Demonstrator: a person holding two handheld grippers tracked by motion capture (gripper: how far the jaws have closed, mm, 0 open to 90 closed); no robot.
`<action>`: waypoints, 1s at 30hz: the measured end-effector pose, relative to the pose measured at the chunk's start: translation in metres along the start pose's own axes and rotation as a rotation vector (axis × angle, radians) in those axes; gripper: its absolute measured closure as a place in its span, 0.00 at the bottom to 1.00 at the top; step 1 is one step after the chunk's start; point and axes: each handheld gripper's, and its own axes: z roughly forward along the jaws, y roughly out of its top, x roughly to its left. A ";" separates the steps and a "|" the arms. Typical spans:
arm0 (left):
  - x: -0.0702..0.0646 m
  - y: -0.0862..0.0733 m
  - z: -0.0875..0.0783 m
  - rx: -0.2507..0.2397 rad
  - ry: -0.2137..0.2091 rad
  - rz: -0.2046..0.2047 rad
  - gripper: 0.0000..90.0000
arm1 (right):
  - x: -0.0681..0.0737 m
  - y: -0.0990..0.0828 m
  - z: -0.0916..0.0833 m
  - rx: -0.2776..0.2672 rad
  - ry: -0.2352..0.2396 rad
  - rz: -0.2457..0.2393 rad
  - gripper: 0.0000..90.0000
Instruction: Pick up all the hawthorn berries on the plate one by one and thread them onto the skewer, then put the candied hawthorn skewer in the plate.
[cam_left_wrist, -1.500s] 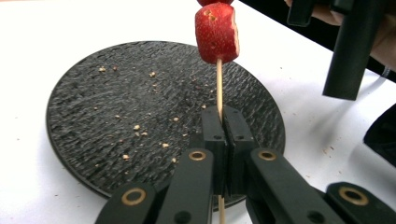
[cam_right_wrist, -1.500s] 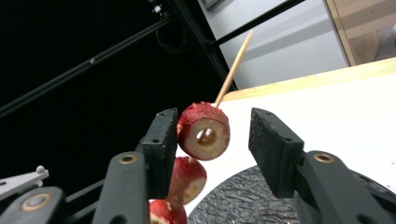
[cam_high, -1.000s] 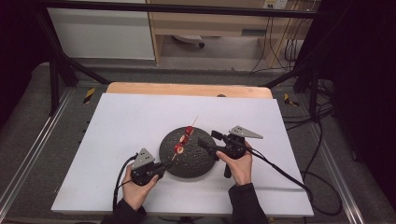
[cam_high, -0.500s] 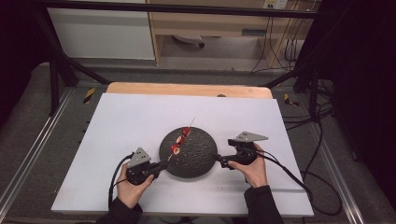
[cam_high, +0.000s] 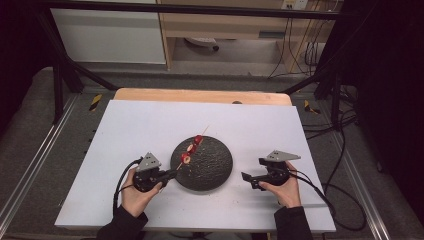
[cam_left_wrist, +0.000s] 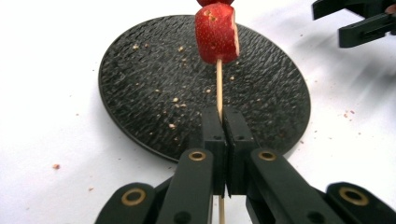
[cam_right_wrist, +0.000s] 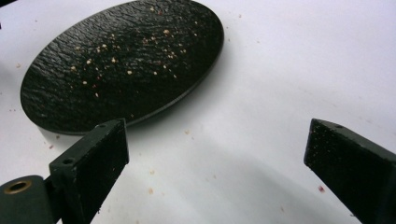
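A round black textured plate (cam_high: 212, 167) lies mid-table, dusted with crumbs. My left gripper (cam_high: 169, 175) is at its left rim, shut on the lower end of a thin wooden skewer (cam_left_wrist: 218, 88). The skewer slants up over the plate and carries strawberry pieces (cam_high: 192, 148); the nearest piece (cam_left_wrist: 215, 32) hangs above the plate (cam_left_wrist: 154, 84) in the left gripper view. My right gripper (cam_high: 248, 177) sits right of the plate, low over the table. Its jaws have just been opening and stand wide with nothing between them (cam_right_wrist: 217, 140). The plate's edge (cam_right_wrist: 116, 60) lies ahead on its left.
The white tabletop (cam_high: 150, 125) carries scattered crumbs and red specks around the plate. A wooden strip (cam_high: 200, 95) runs along its far edge. Cables (cam_high: 320, 190) trail from the right gripper off the table's right side.
My right gripper has pulled away from the plate's right rim to the right and sunk toward the table, its jaws spreading. The left gripper keeps the skewer in about the same place.
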 end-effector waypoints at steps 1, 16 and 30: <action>0.001 0.001 0.000 0.010 0.003 0.005 0.98 | -0.001 -0.002 -0.002 0.003 -0.001 -0.001 0.08; 0.009 0.028 0.014 0.163 0.023 0.044 0.98 | -0.011 -0.020 -0.012 0.018 -0.010 0.012 0.08; 0.009 0.042 0.047 0.307 0.073 0.077 0.98 | -0.013 -0.024 -0.018 0.008 -0.001 0.021 0.08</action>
